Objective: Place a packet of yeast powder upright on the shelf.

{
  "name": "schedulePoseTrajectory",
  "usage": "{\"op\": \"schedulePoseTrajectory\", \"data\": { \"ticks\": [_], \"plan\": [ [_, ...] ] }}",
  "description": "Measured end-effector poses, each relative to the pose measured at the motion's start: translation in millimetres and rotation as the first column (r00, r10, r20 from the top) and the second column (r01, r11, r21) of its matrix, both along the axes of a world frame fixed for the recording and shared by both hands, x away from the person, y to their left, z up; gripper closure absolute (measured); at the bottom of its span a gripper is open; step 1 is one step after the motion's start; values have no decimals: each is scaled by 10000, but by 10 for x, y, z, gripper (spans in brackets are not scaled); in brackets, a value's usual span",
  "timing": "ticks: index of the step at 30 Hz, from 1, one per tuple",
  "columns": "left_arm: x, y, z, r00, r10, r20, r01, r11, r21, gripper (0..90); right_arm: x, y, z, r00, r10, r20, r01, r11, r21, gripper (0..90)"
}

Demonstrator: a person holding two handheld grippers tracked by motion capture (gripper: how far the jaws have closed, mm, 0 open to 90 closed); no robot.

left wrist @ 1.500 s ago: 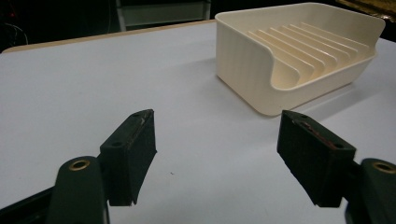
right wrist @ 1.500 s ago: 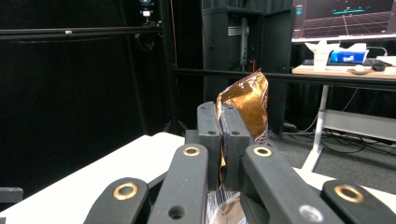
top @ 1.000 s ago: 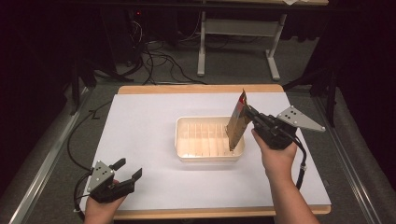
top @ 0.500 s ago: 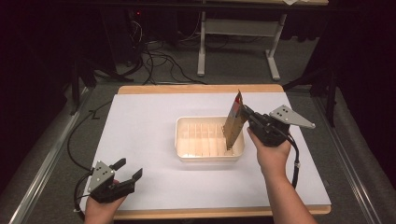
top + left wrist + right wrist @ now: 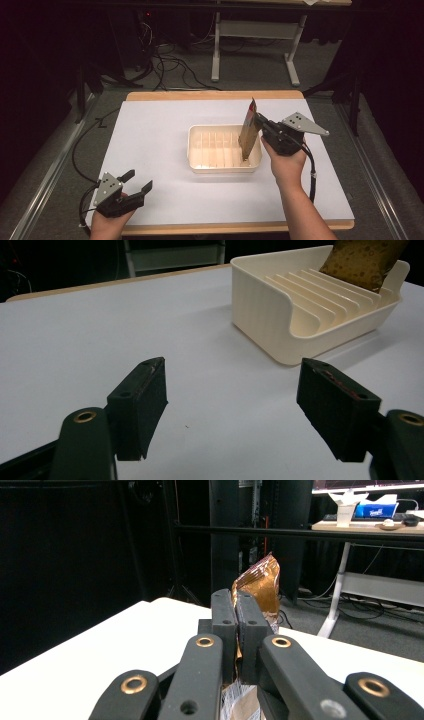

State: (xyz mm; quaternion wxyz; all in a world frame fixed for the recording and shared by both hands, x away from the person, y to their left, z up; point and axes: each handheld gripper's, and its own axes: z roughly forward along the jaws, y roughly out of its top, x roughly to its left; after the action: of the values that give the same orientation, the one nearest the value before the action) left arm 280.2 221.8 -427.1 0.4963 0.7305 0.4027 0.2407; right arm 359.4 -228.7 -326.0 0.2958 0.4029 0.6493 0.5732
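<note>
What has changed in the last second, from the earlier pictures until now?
The right gripper, shut on the brown packet, moved left and a little toward the person, bringing the packet's lower edge down into the right end of the cream tray. The left gripper stayed open at the near left corner; the tray did not move.

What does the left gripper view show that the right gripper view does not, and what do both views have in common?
The left gripper view shows the left gripper with its black jaws wide apart above the white table top, and the cream ribbed plastic tray. The right gripper view shows the right gripper with its jaws closed, and a desk with a blue box far behind. Both show the flat brown foil packet, which stands with its lower end in the tray.
</note>
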Motion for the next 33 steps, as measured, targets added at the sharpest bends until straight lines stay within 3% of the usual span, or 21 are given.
{"op": "schedulePoseTrajectory", "data": {
  "ticks": [14, 33],
  "plan": [
    [1, 3, -3, 10000, 9, -3, -9, 10000, -7, 284, 62, 13, -170, 9991, -143, -400, 146, 9999, 77, 900],
    [-1, 3, 2, 10000, 0, 26, 0, 10000, 16, 284, 85, 91, -391, 9966, -188, -805, 149, 9987, -480, 893]
  ]
}}
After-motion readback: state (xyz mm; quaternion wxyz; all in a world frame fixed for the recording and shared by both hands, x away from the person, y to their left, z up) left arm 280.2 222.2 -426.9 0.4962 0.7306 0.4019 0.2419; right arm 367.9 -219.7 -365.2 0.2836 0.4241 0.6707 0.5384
